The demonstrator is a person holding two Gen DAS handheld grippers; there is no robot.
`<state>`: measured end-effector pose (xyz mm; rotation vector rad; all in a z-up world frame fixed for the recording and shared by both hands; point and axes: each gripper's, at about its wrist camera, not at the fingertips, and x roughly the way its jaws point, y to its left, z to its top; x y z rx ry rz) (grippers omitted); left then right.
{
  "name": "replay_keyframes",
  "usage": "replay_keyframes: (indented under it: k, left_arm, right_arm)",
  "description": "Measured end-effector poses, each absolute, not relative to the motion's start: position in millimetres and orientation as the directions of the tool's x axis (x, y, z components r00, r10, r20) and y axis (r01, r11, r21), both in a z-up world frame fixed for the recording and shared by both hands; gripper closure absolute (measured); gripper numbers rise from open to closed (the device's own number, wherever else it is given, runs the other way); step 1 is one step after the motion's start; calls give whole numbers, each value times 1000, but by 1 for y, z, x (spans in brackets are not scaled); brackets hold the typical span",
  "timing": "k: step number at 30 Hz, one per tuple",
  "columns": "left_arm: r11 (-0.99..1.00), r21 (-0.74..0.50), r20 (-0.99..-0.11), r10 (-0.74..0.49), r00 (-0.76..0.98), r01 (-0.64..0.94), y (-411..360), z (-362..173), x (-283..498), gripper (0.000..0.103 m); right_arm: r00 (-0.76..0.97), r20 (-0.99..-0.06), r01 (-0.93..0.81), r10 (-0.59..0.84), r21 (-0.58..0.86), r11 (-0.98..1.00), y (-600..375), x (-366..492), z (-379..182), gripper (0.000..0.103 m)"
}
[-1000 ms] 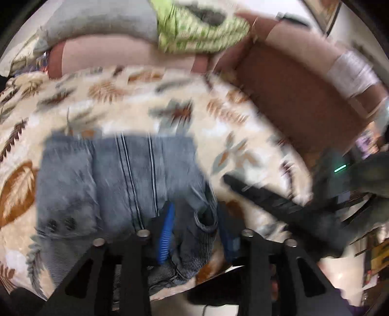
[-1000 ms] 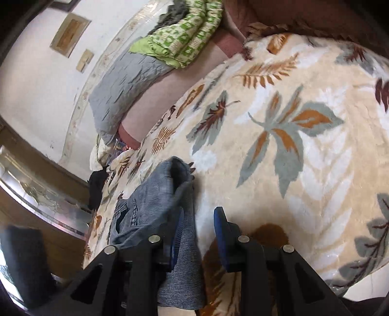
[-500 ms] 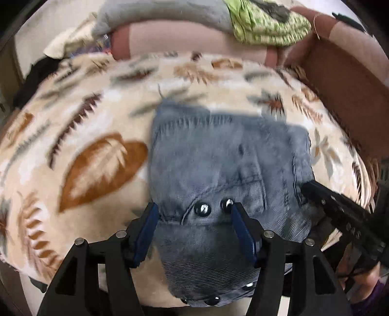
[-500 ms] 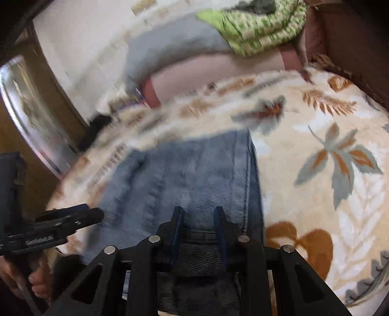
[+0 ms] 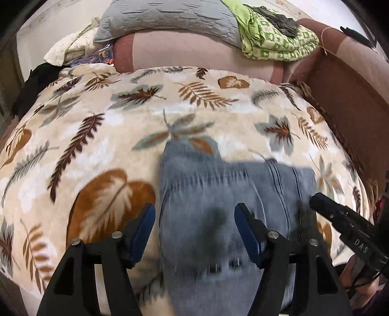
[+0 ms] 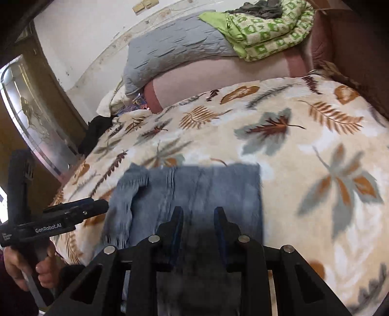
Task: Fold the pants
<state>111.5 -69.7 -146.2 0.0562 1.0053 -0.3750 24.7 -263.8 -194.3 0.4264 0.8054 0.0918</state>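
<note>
The folded grey-blue jeans [image 5: 218, 201] lie on the leaf-print blanket [image 5: 97, 136] near its front edge; they also show in the right wrist view [image 6: 194, 189]. My left gripper [image 5: 194, 223] is open wide, its blue pads [image 5: 143, 226] straddling the near end of the jeans without clamping. My right gripper [image 6: 198, 218] has its jaws narrowly apart over the near edge of the jeans; whether cloth is pinched is blurred. Each gripper shows in the other's view, the right one [image 5: 340, 218] at the jeans' right side, the left one [image 6: 60, 218] at their left side.
A grey pillow [image 5: 165, 19] and a green patterned blanket [image 5: 274, 41] lie on the pink headboard cushion at the back. A brown sofa arm [image 5: 352, 97] borders the right. Dark clothes [image 6: 97, 131] and a wooden mirrored door [image 6: 36, 109] are at the left.
The left gripper let go of the jeans and opened wide, then pulled back. The jeans went from bunched and lifted to lying flat and folded. The right gripper's jaws stayed narrow.
</note>
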Motion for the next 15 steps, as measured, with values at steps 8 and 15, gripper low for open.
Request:
replay_keyframes:
  k: [8,15]
  left_arm:
    - [958,-91,-896,-198,397,273,-89,-195,162,32]
    - [970,-124,-913,-194,359,211,-81,-213,178,11]
  right_arm:
    - [600,-762,186,245,430,883,-273,68,-228,52]
    - [571,-789,160,226,377,912,-268,73,-239,47]
